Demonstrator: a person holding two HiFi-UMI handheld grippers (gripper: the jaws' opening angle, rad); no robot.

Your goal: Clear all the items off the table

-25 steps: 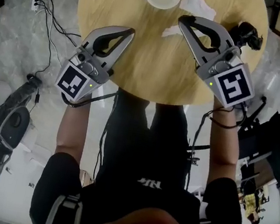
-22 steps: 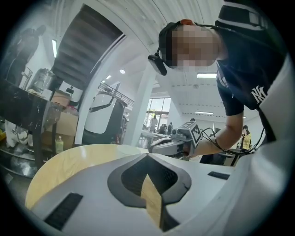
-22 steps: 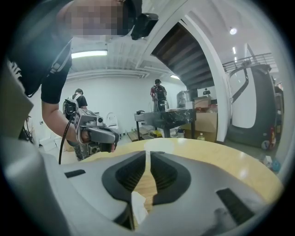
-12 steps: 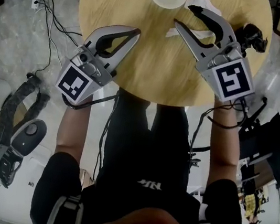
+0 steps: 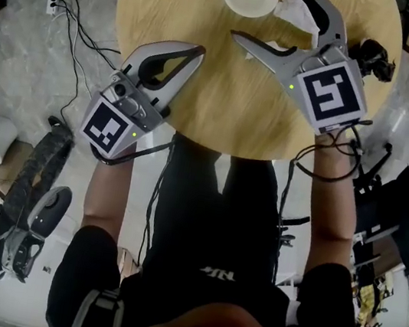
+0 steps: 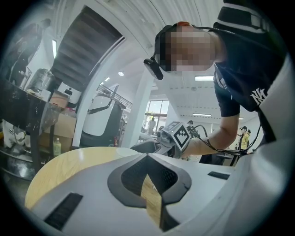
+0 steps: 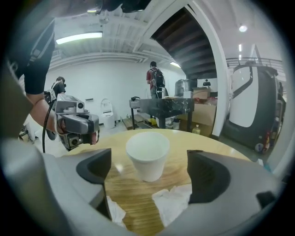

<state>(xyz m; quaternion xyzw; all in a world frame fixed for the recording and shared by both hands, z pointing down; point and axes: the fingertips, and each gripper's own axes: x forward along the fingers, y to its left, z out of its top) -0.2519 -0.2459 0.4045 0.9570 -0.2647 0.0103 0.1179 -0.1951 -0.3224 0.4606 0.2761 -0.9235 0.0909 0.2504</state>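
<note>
Right gripper has advanced toward the white foam cup, its jaws having just been opening and now wide apart with nothing between them. The cup stands upright on the table just ahead, with crumpled tissue on its near side. Left gripper, jaws closed and empty, waits well short of the cup; judged step: approach for pickup, next straddle the cup and close lightly, no writing legible on it.

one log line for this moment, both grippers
left gripper: shut, empty | right gripper: jaws just opened, tissues between, ungripped | cup: upright ahead | table: uncleared
</note>
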